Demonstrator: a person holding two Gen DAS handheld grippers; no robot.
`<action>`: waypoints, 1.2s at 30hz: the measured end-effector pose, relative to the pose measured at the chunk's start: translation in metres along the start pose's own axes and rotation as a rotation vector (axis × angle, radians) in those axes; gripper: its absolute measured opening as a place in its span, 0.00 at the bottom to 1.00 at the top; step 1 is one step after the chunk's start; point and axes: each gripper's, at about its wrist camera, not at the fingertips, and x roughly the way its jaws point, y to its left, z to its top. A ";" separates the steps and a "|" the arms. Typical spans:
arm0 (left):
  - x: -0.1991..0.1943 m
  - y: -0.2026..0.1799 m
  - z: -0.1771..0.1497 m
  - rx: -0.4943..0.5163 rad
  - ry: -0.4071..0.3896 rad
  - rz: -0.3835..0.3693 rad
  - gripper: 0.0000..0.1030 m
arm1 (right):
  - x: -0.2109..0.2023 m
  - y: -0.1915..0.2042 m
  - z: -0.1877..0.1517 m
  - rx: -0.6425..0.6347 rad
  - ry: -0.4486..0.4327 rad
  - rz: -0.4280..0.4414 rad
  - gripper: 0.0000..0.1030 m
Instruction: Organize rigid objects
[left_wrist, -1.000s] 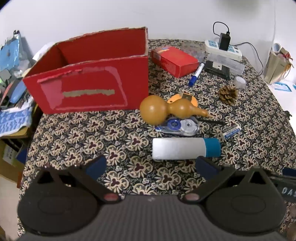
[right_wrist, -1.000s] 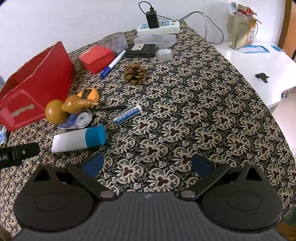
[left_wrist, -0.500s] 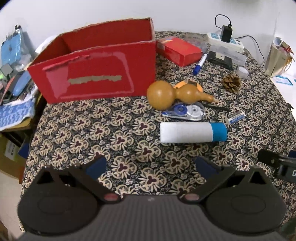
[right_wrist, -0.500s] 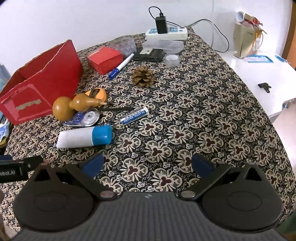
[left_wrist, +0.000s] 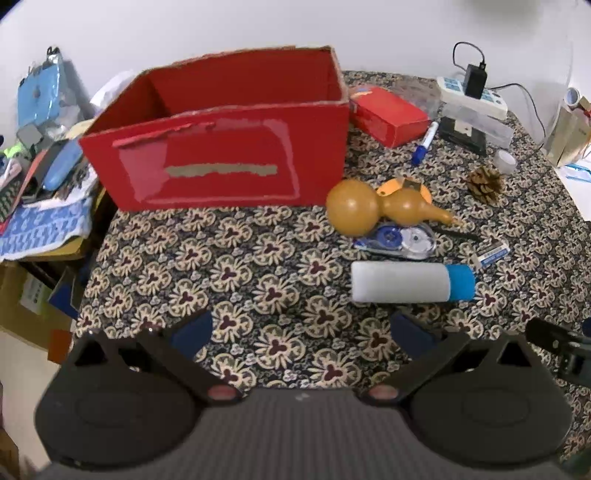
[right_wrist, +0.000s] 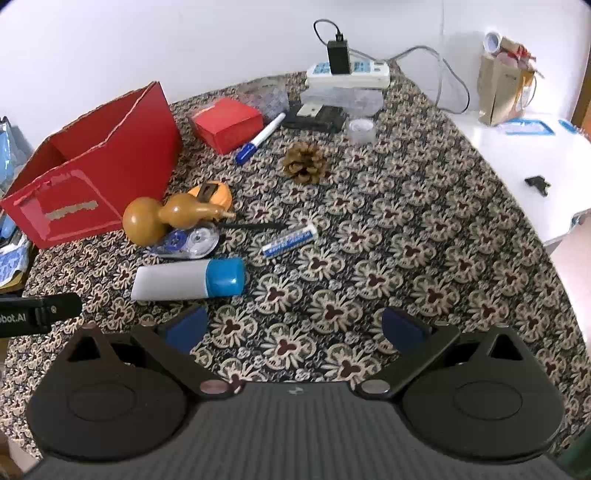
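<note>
An open red cardboard box (left_wrist: 221, 147) (right_wrist: 92, 177) stands at the table's left. To its right lie a brown gourd (left_wrist: 373, 210) (right_wrist: 162, 218), an orange tape measure (left_wrist: 406, 186), a correction-tape dispenser (left_wrist: 399, 240) (right_wrist: 188, 242), a white tube with a blue cap (left_wrist: 410, 282) (right_wrist: 188, 278), a small blue-labelled stick (right_wrist: 290, 240), a pine cone (right_wrist: 304, 166) and a blue marker (right_wrist: 260, 138). My left gripper (left_wrist: 301, 328) is open near the table's front edge, left of the tube. My right gripper (right_wrist: 293, 326) is open just in front of the tube.
A small red box (right_wrist: 229, 123), a power strip with a charger (right_wrist: 349, 72), a clear plastic case (right_wrist: 340, 98), a tape roll (right_wrist: 362, 129) stand at the back. Clutter (left_wrist: 40, 147) is piled left of the table. A white surface (right_wrist: 517, 147) lies right.
Both grippers have drawn back and risen a little, so more of the table shows. The left view has swung left toward the red box. No object has moved.
</note>
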 end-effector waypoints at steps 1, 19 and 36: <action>0.002 0.001 0.000 -0.004 0.009 0.003 1.00 | 0.001 0.000 -0.001 0.006 0.007 0.004 0.87; 0.001 -0.001 0.007 0.034 -0.020 0.028 1.00 | 0.005 0.016 0.000 -0.004 0.021 0.020 0.87; 0.003 -0.008 0.011 0.051 -0.032 0.025 1.00 | 0.005 0.021 0.002 -0.046 0.002 0.023 0.87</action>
